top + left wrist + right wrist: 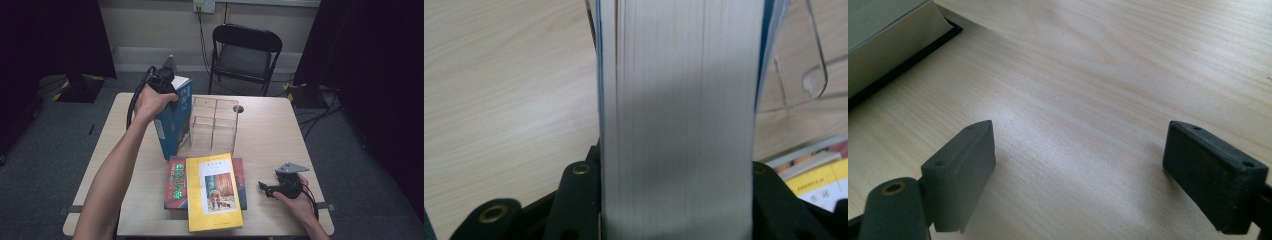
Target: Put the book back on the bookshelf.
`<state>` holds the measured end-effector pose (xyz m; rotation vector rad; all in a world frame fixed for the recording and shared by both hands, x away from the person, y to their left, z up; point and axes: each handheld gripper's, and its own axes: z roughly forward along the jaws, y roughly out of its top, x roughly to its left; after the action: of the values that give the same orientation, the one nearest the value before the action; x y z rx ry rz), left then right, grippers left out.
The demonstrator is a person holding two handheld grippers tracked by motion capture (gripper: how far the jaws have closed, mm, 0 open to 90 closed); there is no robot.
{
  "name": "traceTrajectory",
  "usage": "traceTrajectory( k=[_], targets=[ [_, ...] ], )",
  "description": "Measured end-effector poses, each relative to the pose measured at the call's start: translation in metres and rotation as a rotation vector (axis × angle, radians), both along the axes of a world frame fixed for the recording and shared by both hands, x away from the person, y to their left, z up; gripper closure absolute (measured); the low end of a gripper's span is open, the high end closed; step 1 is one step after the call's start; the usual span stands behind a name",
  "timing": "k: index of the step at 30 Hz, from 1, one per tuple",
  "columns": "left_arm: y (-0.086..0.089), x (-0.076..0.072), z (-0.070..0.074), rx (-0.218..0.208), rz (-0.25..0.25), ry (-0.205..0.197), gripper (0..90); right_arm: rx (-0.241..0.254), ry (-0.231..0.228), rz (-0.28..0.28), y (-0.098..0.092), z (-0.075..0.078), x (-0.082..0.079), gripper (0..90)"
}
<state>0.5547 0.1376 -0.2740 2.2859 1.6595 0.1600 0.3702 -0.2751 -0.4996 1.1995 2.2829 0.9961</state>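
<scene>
Blue book [174,120] upright beside the clear rack [215,124], clenched in the left tool [162,80]; right tool [1083,170] released over bare tabletop [1098,75]; page edges visible in the left gripper view.

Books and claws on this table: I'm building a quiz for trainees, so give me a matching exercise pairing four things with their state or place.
Things:
1. blue book
2. yellow book
3. clear rack
4. right claw

States:
A. lies flat on top of a red book
B. open, low over bare table
C. stands upright, clamped in the left claw
D. stands with nothing in it, beside the upright book

Pairs: 1-C, 2-A, 3-D, 4-B
</scene>
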Motion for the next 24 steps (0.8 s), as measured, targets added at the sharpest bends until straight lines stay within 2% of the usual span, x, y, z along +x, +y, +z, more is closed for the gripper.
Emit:
traceTrajectory(
  k=[3, 6, 12, 18, 24],
  targets=[
    [-0.001, 0.002, 0.004, 0.0, 0.007, -0.018, 61.8, 0.0, 0.0, 0.0, 0.0, 0.0, 0.0, 13.4],
    [-0.004, 0.006, 0.006, 0.013, 0.008, -0.019, 61.7, 0.0, 0.001, -0.001, 0.0, 0.0, 0.0, 13.4],
    [-0.004, 0.013, 0.002, -0.002, 0.018, -0.029, 61.7, 0.002, 0.0, 0.001, 0.0, 0.0, 0.0, 13.5],
    [-0.003, 0.016, -0.001, 0.002, 0.016, -0.03, 61.7, 0.0, 0.0, 0.0, 0.0, 0.0, 0.0, 13.6],
    [-0.005, 0.02, -0.008, 0.012, 0.026, -0.012, 61.5, 0.0, 0.001, 0.0, 0.0, 0.0, 0.0, 13.6]
  ],
)
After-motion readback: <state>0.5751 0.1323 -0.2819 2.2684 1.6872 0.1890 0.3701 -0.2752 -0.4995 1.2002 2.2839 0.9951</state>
